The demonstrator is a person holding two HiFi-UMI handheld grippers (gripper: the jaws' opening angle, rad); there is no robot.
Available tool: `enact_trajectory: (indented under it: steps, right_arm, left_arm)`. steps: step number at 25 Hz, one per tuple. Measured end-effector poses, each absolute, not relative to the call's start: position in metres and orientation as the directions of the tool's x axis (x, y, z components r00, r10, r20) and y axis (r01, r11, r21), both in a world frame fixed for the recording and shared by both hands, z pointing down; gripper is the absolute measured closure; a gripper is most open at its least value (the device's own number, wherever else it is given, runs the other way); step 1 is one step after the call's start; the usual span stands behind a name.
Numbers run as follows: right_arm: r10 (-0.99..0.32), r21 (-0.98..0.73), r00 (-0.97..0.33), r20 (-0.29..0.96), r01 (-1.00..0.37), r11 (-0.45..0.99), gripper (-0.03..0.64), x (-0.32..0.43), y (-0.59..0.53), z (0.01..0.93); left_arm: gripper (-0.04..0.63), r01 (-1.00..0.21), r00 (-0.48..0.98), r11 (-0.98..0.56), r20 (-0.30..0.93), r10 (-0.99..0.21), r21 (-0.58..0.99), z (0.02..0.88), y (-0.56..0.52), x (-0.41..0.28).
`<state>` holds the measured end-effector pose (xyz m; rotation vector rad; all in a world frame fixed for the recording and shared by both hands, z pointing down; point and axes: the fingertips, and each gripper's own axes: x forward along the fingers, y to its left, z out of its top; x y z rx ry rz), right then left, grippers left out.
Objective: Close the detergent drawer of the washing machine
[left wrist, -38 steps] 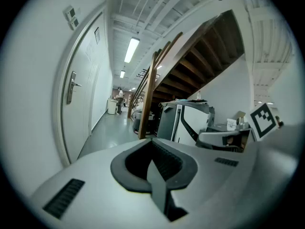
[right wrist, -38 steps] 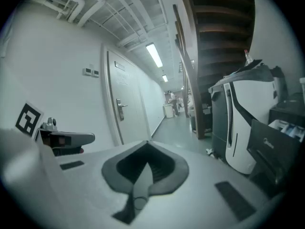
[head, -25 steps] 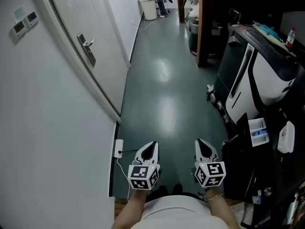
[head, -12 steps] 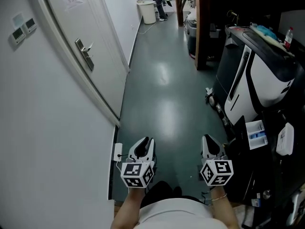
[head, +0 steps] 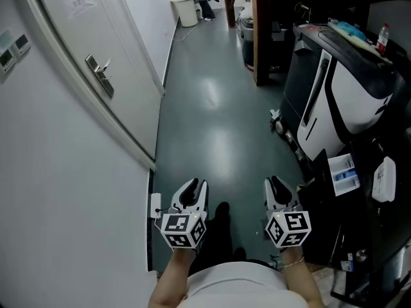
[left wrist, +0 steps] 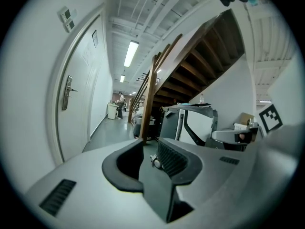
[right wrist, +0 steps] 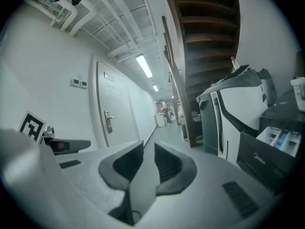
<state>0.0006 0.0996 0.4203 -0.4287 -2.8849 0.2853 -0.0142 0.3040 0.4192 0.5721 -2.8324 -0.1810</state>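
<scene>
Corridor with a green floor point(head: 212, 127), a door point(head: 96, 56) on my left, and a row of machines down the right side.

Nothing on the actual job is done yet, as far as I can see. The drawer point(head: 342, 174) hangs open, sticking out of the dark washer point(head: 324, 226) to my right. You can see its white and blue compartments from the head view. It also shows at the right edge of the right gripper view point(right wrist: 280, 138).

Both grippers are low in front of me, pointing down the corridor and not at the washer. The left gripper point(head: 192, 185) is opening, with nothing between its jaws. The right gripper point(head: 276, 183) has its jaws a narrow gap apart, also empty. It's near the drawer but not touching it.

So what's left is pretty much everything: turn toward the washer, get a gripper on the drawer front, and push it in flush.
</scene>
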Motion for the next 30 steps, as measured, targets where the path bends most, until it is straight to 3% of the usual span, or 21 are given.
enact_trajectory:
  steps: [9, 18, 25, 30]
  right_arm:
    - [0.145, -0.182, -0.97, 0.193, 0.11, 0.977, 0.558, -0.067, 0.068, 0.422]
    - [-0.106, -0.18, -0.969, 0.223, -0.148, 0.972, 0.558, -0.125, 0.028, 0.423]
    - [-0.356, -0.169, -0.908, 0.222, -0.395, 0.903, 0.558, -0.12, -0.011, 0.42]
    - [-0.543, -0.14, -0.796, 0.267, -0.589, 0.796, 0.558, -0.084, -0.043, 0.432]
  left_arm:
    - [0.515, -0.497, -0.822, 0.851, 0.222, -0.525, 0.17, 0.43, 0.273, -0.115]
    - [0.509, -0.733, -0.622, 0.658, 0.224, -0.75, 0.17, 0.428, 0.191, -0.226]
    - [0.503, -0.868, -0.417, 0.462, 0.239, -0.877, 0.181, 0.429, 0.122, -0.263]
    - [0.503, -0.936, -0.249, 0.298, 0.245, -0.937, 0.188, 0.436, 0.068, -0.261]
